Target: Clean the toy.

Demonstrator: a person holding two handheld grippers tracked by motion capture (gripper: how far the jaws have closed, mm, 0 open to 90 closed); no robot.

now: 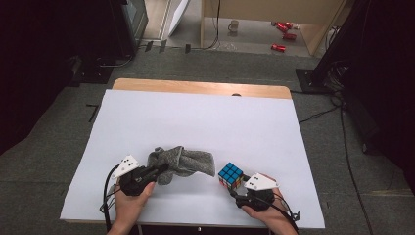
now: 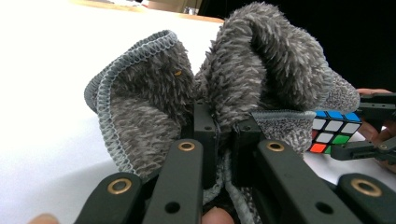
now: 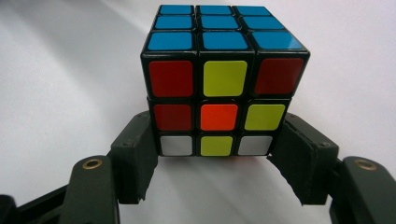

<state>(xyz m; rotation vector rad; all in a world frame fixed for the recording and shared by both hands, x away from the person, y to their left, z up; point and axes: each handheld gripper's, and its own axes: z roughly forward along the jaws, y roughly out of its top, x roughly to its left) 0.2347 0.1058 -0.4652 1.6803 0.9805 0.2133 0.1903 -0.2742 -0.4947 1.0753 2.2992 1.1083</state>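
Note:
A grey fuzzy cloth [image 1: 188, 164] lies bunched on the white table sheet [image 1: 195, 117], left of centre near the front. My left gripper [image 1: 160, 170] is shut on its near end; in the left gripper view the cloth [image 2: 261, 60] bulges up over the closed jaws of that gripper [image 2: 223, 126]. A Rubik's cube [image 1: 230, 175] with a blue top stands to the right of the cloth. My right gripper [image 1: 239, 184] holds it from the near side. In the right gripper view that gripper [image 3: 215, 142] has its jaws pressed against both sides of the bottom row of the cube [image 3: 219, 70].
The white sheet covers a wooden table whose far edge [image 1: 200, 87] shows bare. Behind it on the floor are a mug [image 1: 234, 25] and red cans [image 1: 283, 27]. Black stands and cables [image 1: 337, 103] flank the table.

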